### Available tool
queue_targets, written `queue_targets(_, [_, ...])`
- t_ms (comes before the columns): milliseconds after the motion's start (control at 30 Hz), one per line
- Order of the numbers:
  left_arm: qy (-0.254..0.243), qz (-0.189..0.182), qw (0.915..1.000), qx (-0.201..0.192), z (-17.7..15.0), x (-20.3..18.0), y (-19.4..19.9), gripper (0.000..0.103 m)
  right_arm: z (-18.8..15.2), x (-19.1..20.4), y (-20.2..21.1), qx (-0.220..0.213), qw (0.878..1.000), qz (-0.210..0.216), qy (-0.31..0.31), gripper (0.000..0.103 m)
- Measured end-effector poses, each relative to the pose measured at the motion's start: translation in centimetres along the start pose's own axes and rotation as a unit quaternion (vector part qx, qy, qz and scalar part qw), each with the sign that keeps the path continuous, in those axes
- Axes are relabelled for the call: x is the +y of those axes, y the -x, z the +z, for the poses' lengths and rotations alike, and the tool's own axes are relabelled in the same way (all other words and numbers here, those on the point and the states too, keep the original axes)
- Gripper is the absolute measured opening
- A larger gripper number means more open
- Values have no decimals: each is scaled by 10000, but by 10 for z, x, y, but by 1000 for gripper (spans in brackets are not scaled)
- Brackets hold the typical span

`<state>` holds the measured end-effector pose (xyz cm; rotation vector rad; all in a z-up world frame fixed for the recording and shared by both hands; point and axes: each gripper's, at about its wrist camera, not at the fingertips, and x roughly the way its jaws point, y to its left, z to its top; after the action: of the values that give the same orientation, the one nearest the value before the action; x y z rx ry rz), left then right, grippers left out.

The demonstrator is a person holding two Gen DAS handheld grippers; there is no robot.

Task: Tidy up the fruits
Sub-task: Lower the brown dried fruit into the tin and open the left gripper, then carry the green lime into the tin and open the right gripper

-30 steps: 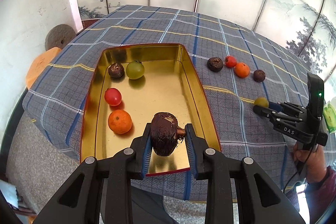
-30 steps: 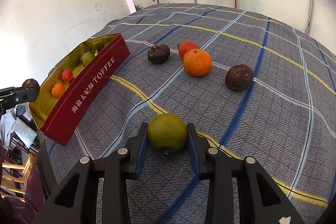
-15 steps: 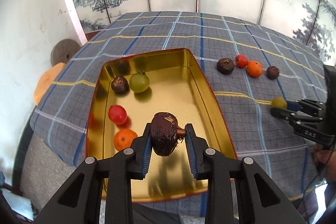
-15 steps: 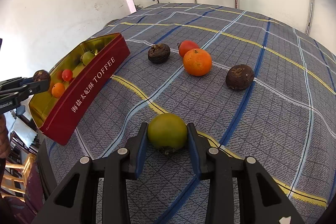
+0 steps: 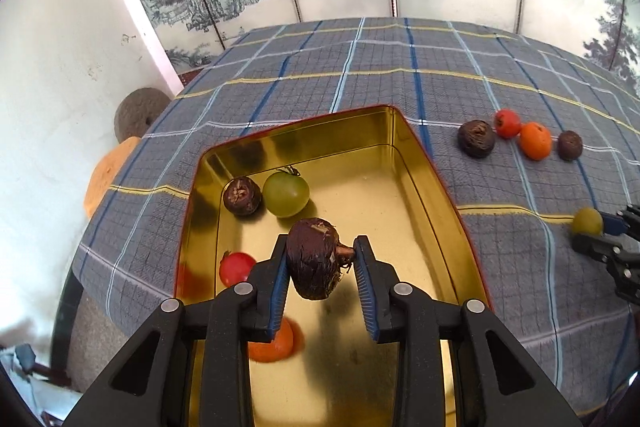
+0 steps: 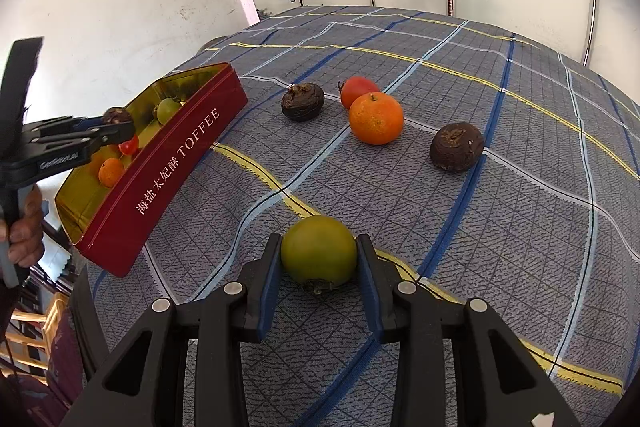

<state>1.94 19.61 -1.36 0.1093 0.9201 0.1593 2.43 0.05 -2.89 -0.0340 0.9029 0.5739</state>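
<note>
Gold inside and red outside, the toffee tin (image 5: pixel 420 163) now lies directly beneath the left gripper (image 5: pixel 320 263), which has carried its clamped dark brown fruit (image 5: pixel 314 257) forward from the tin's near edge over the past second. Inside the tin lie a small brown fruit (image 5: pixel 241 195) beside a green tomato (image 5: pixel 285 194), a red tomato (image 5: pixel 234 267) and an orange (image 5: pixel 274 345). Right of the tin, on the plaid cloth (image 6: pixel 500 227), the right gripper (image 6: pixel 319 261) stays closed around a green fruit (image 6: pixel 319 251).
</note>
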Motion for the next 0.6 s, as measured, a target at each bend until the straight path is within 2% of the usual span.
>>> queue_targets(100, [53, 102, 9999, -37, 3, 1, 0, 38, 0, 0, 0, 1, 10000, -2, 2, 34])
queue_targets(133, [71, 95, 9999, -72, 2, 1, 3, 43, 0, 0, 1, 1, 10000, -3, 3, 34])
queue_targets(167, [97, 52, 9999, -115, 1, 3, 6, 53, 0, 0, 1, 0, 10000, -2, 2, 34])
queue_targets(233, [163, 61, 9996, -238, -3, 5, 15, 66, 0, 0, 0, 1, 10000, -2, 2, 34])
queue_targets(367, [366, 4, 9988, -332, -16, 15, 33, 69, 0, 0, 1, -1, 10000, 7, -2, 34])
queue_targets(600, [1262, -105, 9911, -422, -68, 60, 68, 70, 0, 2, 3, -38, 9999, 103, 27, 34])
